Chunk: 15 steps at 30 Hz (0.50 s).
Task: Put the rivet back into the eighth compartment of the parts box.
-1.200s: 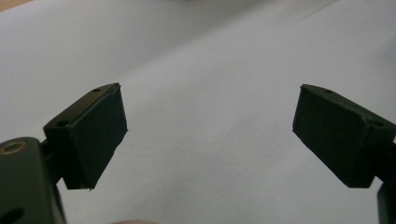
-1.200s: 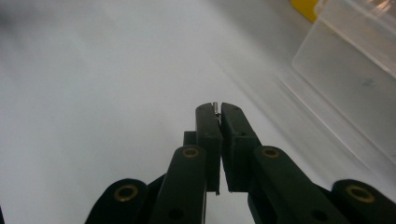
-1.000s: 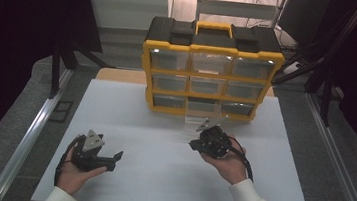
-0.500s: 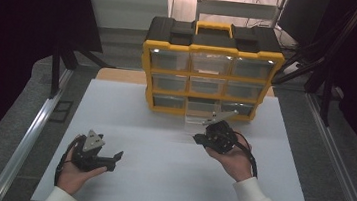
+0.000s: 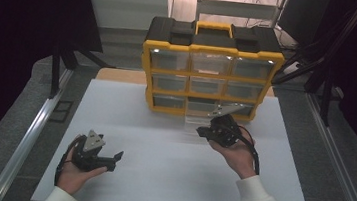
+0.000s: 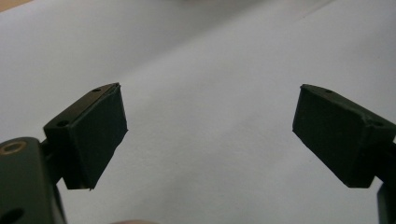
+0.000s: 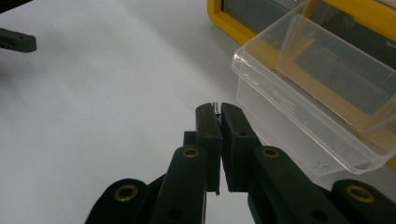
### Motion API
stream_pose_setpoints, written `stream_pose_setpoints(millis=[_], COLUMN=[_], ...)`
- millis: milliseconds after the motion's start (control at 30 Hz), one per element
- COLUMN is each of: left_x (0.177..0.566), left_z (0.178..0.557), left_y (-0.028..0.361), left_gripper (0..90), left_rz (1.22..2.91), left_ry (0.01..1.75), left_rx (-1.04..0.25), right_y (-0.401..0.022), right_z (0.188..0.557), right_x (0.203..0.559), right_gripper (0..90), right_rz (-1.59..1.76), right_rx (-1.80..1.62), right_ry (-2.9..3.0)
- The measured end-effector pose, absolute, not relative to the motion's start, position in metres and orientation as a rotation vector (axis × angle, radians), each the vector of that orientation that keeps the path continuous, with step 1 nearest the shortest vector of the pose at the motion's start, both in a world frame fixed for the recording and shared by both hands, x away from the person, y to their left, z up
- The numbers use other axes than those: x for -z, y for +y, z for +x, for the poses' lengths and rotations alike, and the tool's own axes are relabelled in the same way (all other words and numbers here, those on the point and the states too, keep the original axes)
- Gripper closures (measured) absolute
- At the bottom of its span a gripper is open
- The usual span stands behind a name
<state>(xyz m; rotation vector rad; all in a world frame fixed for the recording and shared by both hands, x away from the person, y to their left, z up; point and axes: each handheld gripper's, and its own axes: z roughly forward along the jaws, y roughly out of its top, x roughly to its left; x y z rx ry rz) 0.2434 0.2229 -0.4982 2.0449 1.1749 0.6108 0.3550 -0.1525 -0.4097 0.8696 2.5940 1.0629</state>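
A yellow and black organizer (image 5: 212, 55) with several clear drawers stands at the back of the white table. Its bottom middle drawer (image 5: 195, 119) (image 7: 304, 105) is pulled out and looks clear and hollow. My right gripper (image 5: 203, 132) (image 7: 218, 110) hovers just in front of that drawer, shut, with a tiny metal piece (image 7: 216, 105) pinched at its tips; what it is I cannot make out. My left gripper (image 5: 118, 155) (image 6: 210, 135) rests in the hand near the table's front left, jaws wide open with nothing between them.
White sheet (image 5: 157, 184) covers the table in front of the organizer. Metal rails (image 5: 29, 135) run along both sides. A fingertip of the left gripper (image 7: 17, 41) shows far off in the right gripper view.
My right gripper has drifted up and to the right, closer to the pulled-out drawer, still shut. The left hand has stayed put.
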Motion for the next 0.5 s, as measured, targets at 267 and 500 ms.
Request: stream_pose_setpoints(millis=[267, 500], left_x=[0.499, 0.499], left_z=[0.243, 0.243], left_y=[0.222, 0.223], left_gripper=[10.4, 10.4], left_rz=[2.051, 2.042], left_ry=[1.170, 1.182], left_rx=[-0.611, -0.609], right_y=[-0.156, -0.158], right_z=[0.361, 0.367], right_x=[0.407, 0.405], right_gripper=[85.9, 85.9], right_rz=[0.878, 0.883], right_rx=[-1.074, -1.080], right_ry=[2.576, 2.566])
